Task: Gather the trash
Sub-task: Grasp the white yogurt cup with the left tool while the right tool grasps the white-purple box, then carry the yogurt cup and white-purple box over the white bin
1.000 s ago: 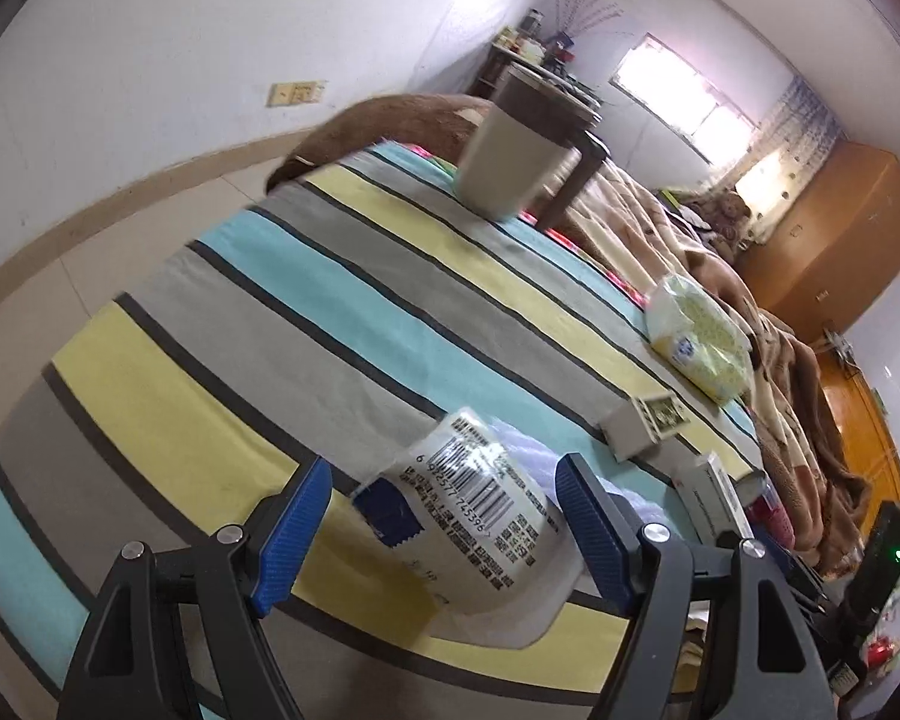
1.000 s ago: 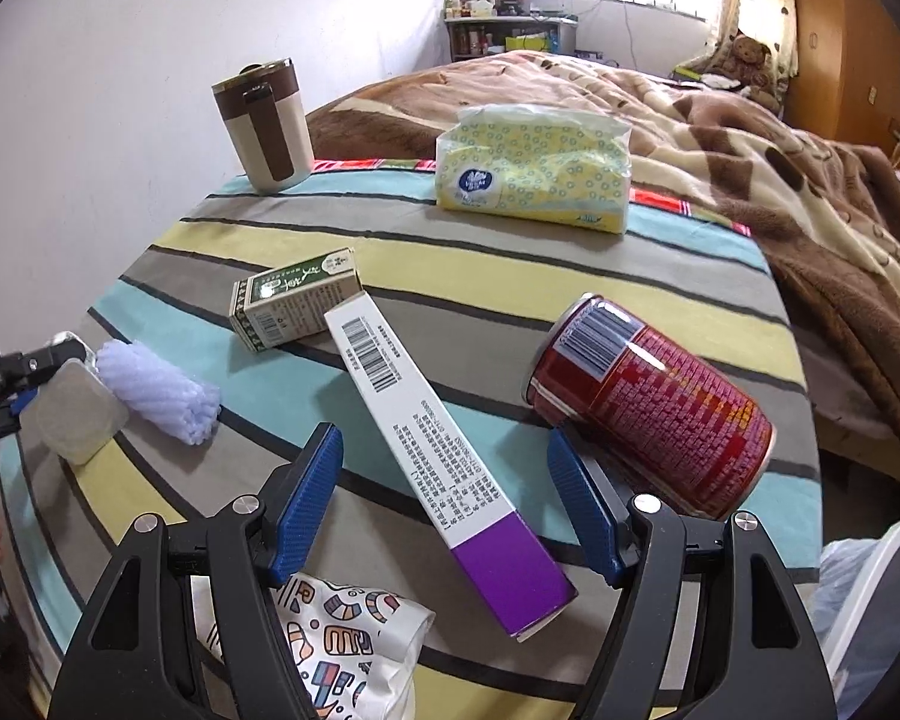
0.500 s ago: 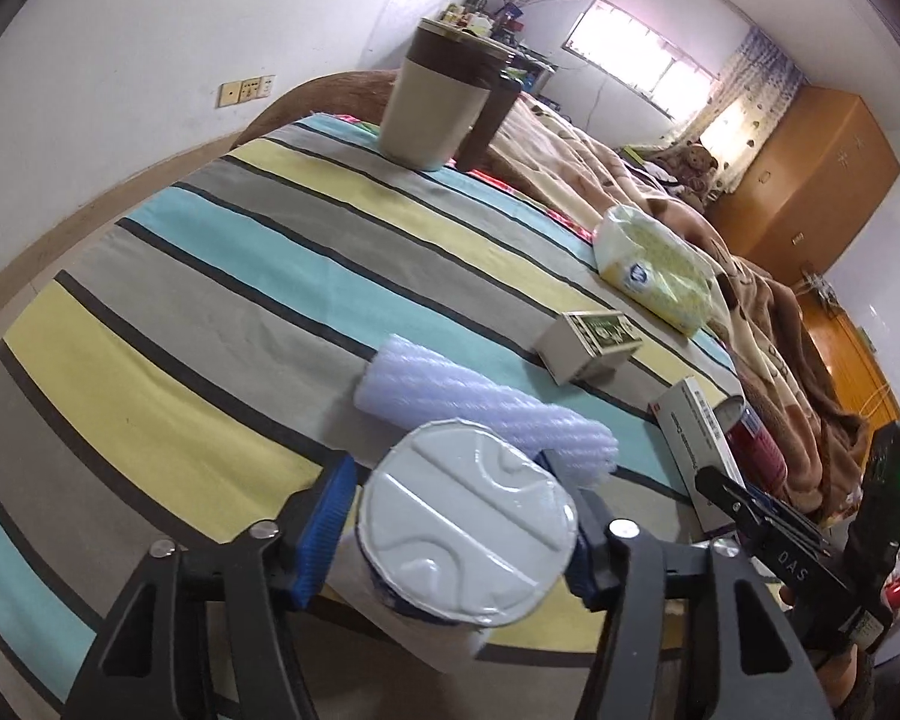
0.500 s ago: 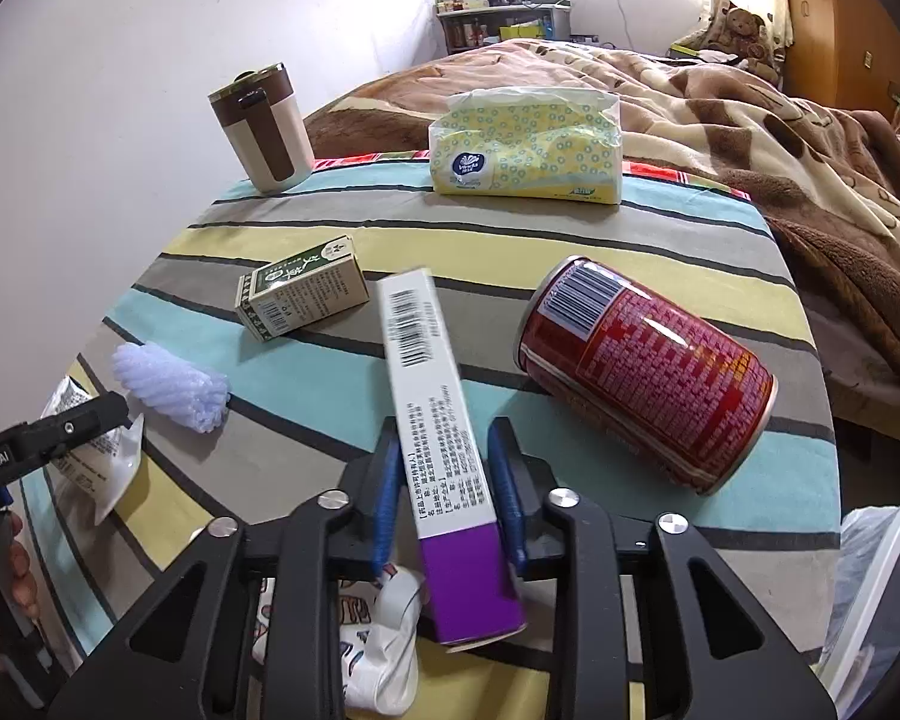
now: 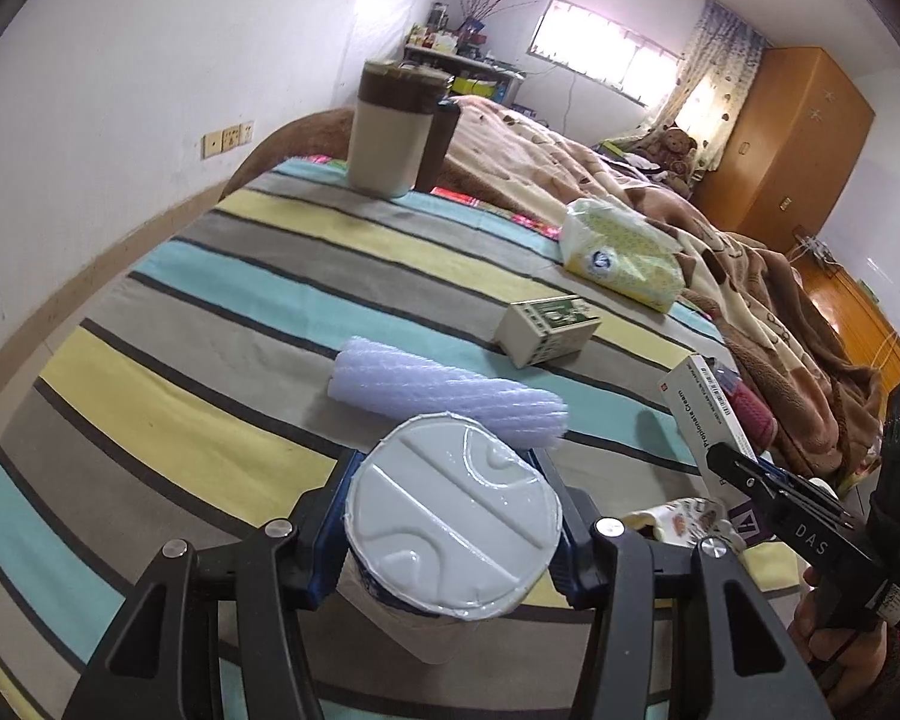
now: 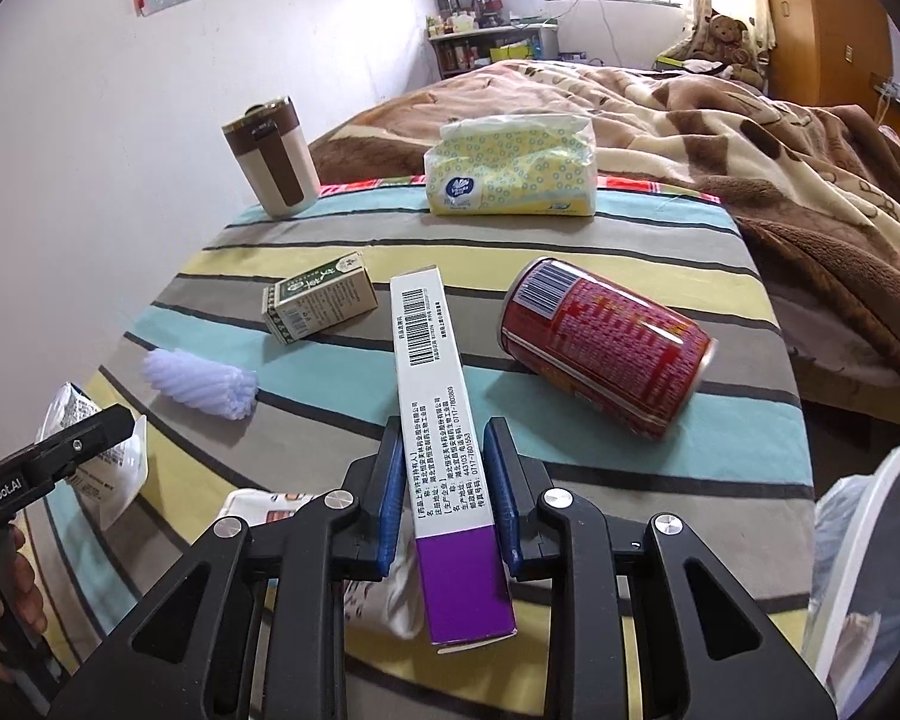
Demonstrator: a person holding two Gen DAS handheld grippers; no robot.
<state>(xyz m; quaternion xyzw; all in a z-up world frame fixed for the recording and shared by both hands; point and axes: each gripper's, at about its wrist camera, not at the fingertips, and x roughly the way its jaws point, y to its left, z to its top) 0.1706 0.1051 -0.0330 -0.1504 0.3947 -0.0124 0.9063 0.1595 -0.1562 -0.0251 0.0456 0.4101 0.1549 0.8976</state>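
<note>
Grippers: left gripper (image 5: pixel 453 531), jaws just closing, pinching white sealed cup (image 5: pixel 450 516); right gripper (image 6: pixel 447 495) clamped on purple-ended carton (image 6: pixel 444 450); beyond, on striped desk (image 6: pixel 660 228), foam sleeve (image 6: pixel 201 384), green box (image 6: pixel 318 299), red can (image 6: pixel 606 345).

1. The cup (image 5: pixel 453 534) in the left tool (image 5: pixel 450 531) shows only its sealed lid in the left view; its body is mostly hidden behind the lid and fingers.
2. The red can (image 5: pixel 750 405) in the left view is mostly covered by the long box (image 5: pixel 699 405).
3. The printed wrapper (image 6: pixel 258 504) in the right view lies largely under the right tool (image 6: pixel 447 492) and the box.
4. The white bin (image 6: pixel 870 570) is cut off by the right view's right edge.
5. Shelf items (image 6: pixel 480 6) by the far wall are too small to tell.
</note>
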